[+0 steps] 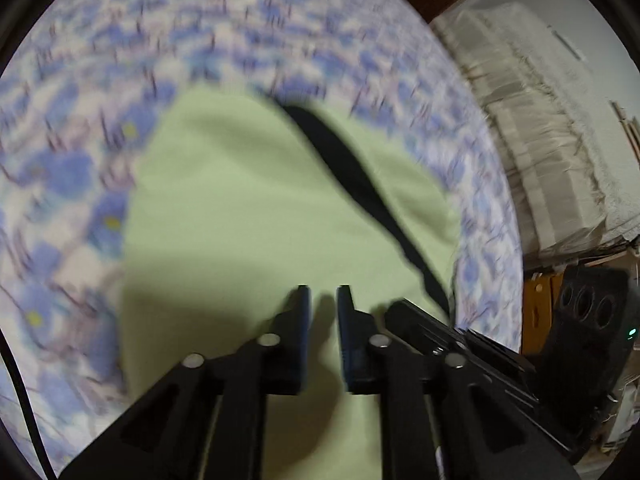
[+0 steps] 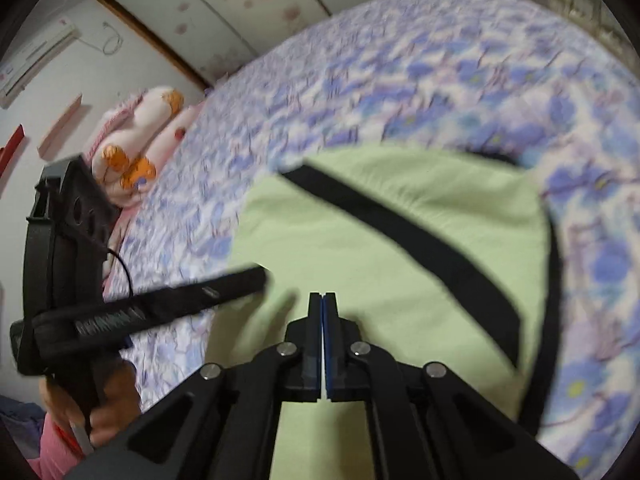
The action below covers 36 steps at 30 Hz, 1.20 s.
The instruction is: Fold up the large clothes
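A: Covering the bed, we see a floral sheet (image 2: 400,72); the green garment (image 1: 248,208) lies flat on it, a black strap (image 2: 404,236) running across.

B: We read the left gripper (image 1: 323,294) as nearly closed, holding nothing. Right gripper (image 2: 322,300): pads pressed together, empty, above the garment.
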Motion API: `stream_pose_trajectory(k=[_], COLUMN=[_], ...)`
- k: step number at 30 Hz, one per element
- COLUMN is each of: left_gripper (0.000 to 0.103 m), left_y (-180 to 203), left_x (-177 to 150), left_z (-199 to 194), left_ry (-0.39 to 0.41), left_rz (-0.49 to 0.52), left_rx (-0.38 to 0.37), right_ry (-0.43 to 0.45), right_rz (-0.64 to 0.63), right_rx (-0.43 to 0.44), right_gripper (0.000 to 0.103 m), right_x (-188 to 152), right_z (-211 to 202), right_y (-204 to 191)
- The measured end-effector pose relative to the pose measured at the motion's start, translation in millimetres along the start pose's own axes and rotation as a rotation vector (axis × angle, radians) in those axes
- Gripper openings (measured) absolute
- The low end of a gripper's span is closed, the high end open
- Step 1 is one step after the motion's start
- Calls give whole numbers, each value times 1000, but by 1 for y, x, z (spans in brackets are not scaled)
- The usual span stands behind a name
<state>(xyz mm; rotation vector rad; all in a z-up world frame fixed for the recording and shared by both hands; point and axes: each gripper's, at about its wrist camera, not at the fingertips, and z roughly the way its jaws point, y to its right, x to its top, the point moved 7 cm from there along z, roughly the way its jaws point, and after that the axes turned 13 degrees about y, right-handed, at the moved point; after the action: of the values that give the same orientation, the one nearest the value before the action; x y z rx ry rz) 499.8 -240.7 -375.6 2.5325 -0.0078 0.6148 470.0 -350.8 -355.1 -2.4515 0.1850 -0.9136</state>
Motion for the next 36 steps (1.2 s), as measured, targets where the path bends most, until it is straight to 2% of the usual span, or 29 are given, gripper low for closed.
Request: stream_pose_trajectory(k=[4, 6, 8, 9, 11, 15, 18, 21, 23, 25, 30, 36], left_gripper=[5, 3, 1, 1, 1, 1, 2, 2, 2, 2, 2, 2], left_y=[-10, -17, -24, -28, -38, -62, -61, -44, -31, -21, -15, -39], left_x=[-7, -9, -7, -6, -1, 5, 2, -13, -30, -49, -100, -124], left_z=[14, 17, 15, 12, 0, -35, -58, -68, -67, -61, -45, -58], left_ry=[5, 6, 5, 8, 22, 46, 45, 19, -18, -52, -158, -174], left_rz=[-35, -67, -71, -67, -49, -57, -30, -19, -23, -33, -85, -192], left_rx=[20, 14, 8, 11, 44, 120, 127, 84, 55, 42, 13, -37], right_ry=[-61, -55, -45, -47, -47, -40, -41, -60, -114, -159, -263, -255], right_rz=[13, -17, -59, -55, -45, 7, 26, -1, 3, -4, -26, 0], right_rx=[12, -3, -107, -124, -199, -284, -259, -154, -51, 0, -28, -106], right_gripper=[0, 0, 0, 0, 0, 0, 0, 0, 0, 0, 0, 0], right_x=[-14, -12, -7, -6, -3, 4, 5, -5, -25, -47, -101, -108], right_z=[28, 31, 25, 21, 6, -32, -53, -63, -60, -53, -34, -60], right_y=[11, 15, 31, 37, 59, 90, 83, 49, 20, 0, -7, 27])
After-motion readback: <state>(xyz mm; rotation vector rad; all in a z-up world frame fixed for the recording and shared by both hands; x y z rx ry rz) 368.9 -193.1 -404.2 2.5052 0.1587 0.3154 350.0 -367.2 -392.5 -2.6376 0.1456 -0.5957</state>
